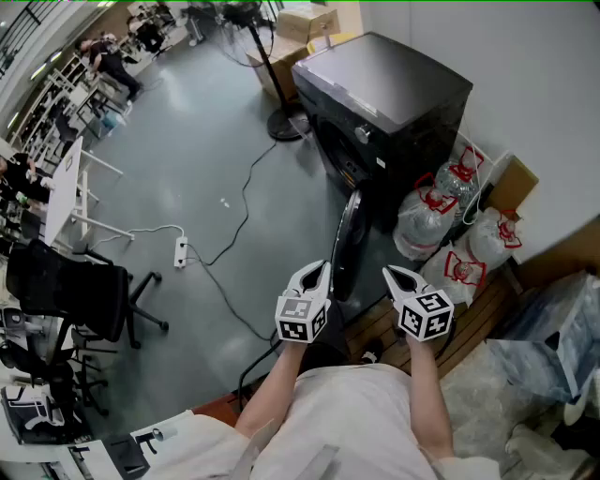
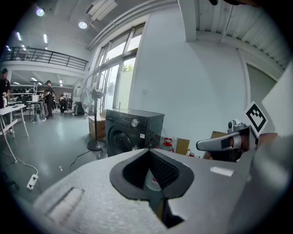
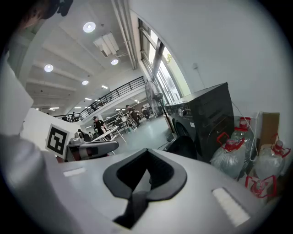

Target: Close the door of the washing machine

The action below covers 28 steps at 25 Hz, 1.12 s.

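The black front-loading washing machine (image 1: 384, 94) stands against the white wall. Its round door (image 1: 347, 246) is swung wide open, edge-on toward me. My left gripper (image 1: 321, 268) is shut with nothing in it, just left of the door's near edge. My right gripper (image 1: 388, 272) is also shut and empty, just right of that edge. The left gripper view looks past the closed jaws (image 2: 149, 151) to the machine's front (image 2: 130, 132). In the right gripper view the closed jaws (image 3: 147, 151) point toward the dark door (image 3: 183, 146) and the machine (image 3: 206, 116).
Several big water jugs (image 1: 441, 216) with red handles sit right of the machine, over a wooden pallet (image 1: 469, 323). A standing fan's base (image 1: 281, 122) and cardboard boxes (image 1: 305, 23) lie beyond. A power strip (image 1: 181, 251) with cable and an office chair (image 1: 75, 291) are at left.
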Each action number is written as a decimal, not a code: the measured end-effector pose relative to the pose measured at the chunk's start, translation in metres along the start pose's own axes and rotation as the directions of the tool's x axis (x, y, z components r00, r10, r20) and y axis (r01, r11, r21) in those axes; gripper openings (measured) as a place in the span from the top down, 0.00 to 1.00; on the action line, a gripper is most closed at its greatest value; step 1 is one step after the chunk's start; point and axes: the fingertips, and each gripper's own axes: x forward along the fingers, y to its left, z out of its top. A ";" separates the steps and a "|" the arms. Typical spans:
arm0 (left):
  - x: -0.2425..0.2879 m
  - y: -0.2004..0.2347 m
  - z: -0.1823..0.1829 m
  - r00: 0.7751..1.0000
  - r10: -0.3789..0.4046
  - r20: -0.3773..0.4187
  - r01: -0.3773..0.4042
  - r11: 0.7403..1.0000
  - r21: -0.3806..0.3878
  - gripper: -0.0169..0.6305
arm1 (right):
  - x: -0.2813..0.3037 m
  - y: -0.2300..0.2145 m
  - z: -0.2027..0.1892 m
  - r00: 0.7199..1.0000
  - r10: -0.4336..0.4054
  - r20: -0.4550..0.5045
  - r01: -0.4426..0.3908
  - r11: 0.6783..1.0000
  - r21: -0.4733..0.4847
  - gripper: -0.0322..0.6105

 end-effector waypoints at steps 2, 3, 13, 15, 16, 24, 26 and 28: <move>0.004 0.001 -0.004 1.000 -0.010 -0.019 0.009 1.000 -0.008 0.97 | 0.001 0.000 -0.002 1.000 -0.004 -0.005 0.004 1.000 -0.006 0.95; 0.006 0.002 -0.006 1.000 -0.011 -0.027 0.011 1.000 -0.010 0.97 | 0.002 0.000 -0.003 1.000 -0.008 -0.008 0.008 1.000 -0.009 0.95; 0.077 0.019 -0.054 0.983 0.022 -0.184 -0.015 0.999 0.039 0.96 | 0.025 -0.030 -0.016 0.999 0.005 -0.047 -0.001 0.997 0.082 0.95; 0.096 0.018 -0.060 0.976 0.023 -0.217 -0.011 0.998 0.059 0.96 | 0.034 -0.033 -0.016 0.997 0.023 -0.072 -0.019 0.998 0.061 0.95; 0.105 0.018 -0.064 0.972 0.026 -0.233 -0.010 0.998 0.070 0.96 | 0.038 -0.034 -0.016 0.996 0.034 -0.088 -0.030 0.999 0.041 0.95; 0.156 0.040 -0.087 0.962 0.044 -0.268 -0.035 0.999 0.036 0.87 | 0.068 -0.070 -0.020 0.969 0.025 -0.246 -0.066 0.985 -0.160 0.95; 0.164 0.038 -0.086 0.964 0.019 -0.265 -0.010 0.999 0.034 0.81 | 0.078 -0.080 -0.017 0.965 0.031 -0.259 -0.079 0.981 -0.177 0.95; 0.170 0.034 -0.088 0.961 -0.007 -0.278 0.019 0.999 0.039 0.77 | 0.090 -0.087 -0.012 0.963 0.045 -0.267 -0.101 0.974 -0.201 0.95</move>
